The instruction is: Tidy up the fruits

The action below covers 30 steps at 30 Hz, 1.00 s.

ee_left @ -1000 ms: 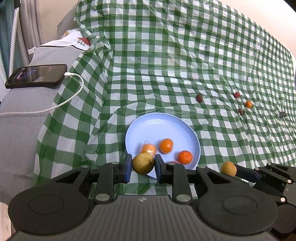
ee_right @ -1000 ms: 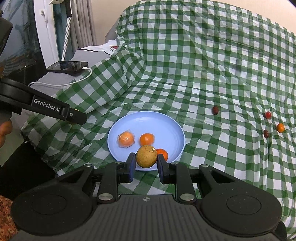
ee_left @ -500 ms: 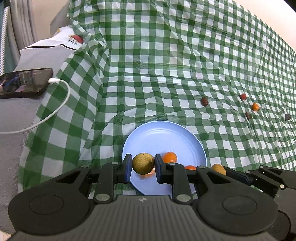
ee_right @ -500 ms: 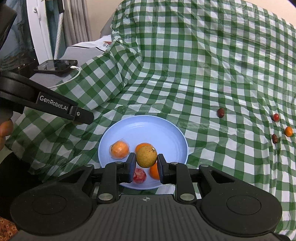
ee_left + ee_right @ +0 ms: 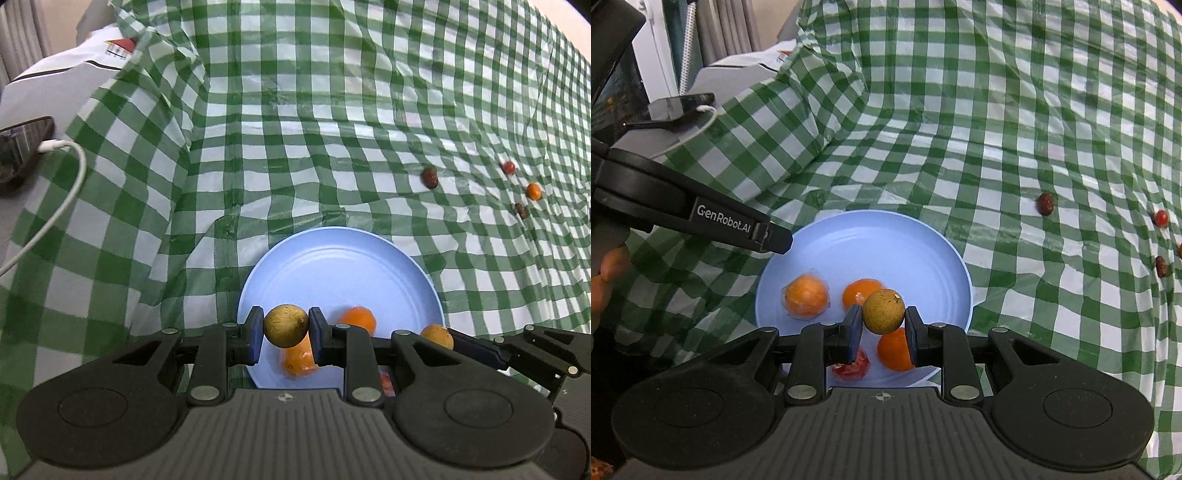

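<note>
- Left claw: matte black plastic body, ribbed grey top plate with a small compass-like emblem, two round raised discs at the sides.
- Fingers: black linkage arms, blue pads, silver screw heads at the pivots.
- Right claw: same build, black and grey.
- Side marking: white lettering "GenRobot.AI" on the black arm of the left claw, seen from the right wrist.

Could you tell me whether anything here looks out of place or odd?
Yes: several small fruits lie loose on the checked cloth, away from the blue plate. The cloth is also rumpled. One orange on the plate looks wrapped in clear film.
</note>
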Tool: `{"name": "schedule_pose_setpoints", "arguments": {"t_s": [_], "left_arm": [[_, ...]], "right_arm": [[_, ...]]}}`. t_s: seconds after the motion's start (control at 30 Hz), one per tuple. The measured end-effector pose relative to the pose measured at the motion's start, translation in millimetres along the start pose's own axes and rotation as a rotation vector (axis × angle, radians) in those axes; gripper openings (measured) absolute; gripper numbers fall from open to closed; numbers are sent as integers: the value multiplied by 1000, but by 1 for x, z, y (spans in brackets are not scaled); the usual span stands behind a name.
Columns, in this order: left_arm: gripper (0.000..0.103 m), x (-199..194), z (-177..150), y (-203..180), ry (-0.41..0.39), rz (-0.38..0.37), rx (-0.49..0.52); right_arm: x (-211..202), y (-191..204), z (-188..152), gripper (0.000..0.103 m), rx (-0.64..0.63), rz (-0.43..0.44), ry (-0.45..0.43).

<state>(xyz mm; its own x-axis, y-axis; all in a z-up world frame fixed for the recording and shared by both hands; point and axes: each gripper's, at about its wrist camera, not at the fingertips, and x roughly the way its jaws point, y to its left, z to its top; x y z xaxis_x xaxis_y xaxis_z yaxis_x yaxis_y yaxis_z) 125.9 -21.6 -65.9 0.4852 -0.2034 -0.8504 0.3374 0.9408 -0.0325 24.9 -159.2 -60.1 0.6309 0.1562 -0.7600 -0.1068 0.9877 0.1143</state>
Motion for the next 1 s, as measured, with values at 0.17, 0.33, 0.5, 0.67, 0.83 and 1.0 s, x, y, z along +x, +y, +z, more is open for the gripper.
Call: {"name": "schedule_pose_setpoints", "arguments": {"t_s": [0.17,0.33,0.5,0.67,0.83,1.0], "left_arm": [[28,19,2,-3,24,10,23],[28,31,2,-7,39,18,41],[51,35,4,-8,47,-6,59],[103,8,1,-16,-61,41,125],[103,-20,-19,-14,-44,77,121],[103,-57,-52,-8,-26,124,69]], "right_arm": [[15,-2,0,26,-1,5,30],[26,-2,0,26,-7,-1,45],[31,-2,4,28,-16,-3,40],[18,-1,6,85,-36,-2,37],[-17,2,-7,92,-20,13,58],[-52,15,-26,98,11,23,73]]}}
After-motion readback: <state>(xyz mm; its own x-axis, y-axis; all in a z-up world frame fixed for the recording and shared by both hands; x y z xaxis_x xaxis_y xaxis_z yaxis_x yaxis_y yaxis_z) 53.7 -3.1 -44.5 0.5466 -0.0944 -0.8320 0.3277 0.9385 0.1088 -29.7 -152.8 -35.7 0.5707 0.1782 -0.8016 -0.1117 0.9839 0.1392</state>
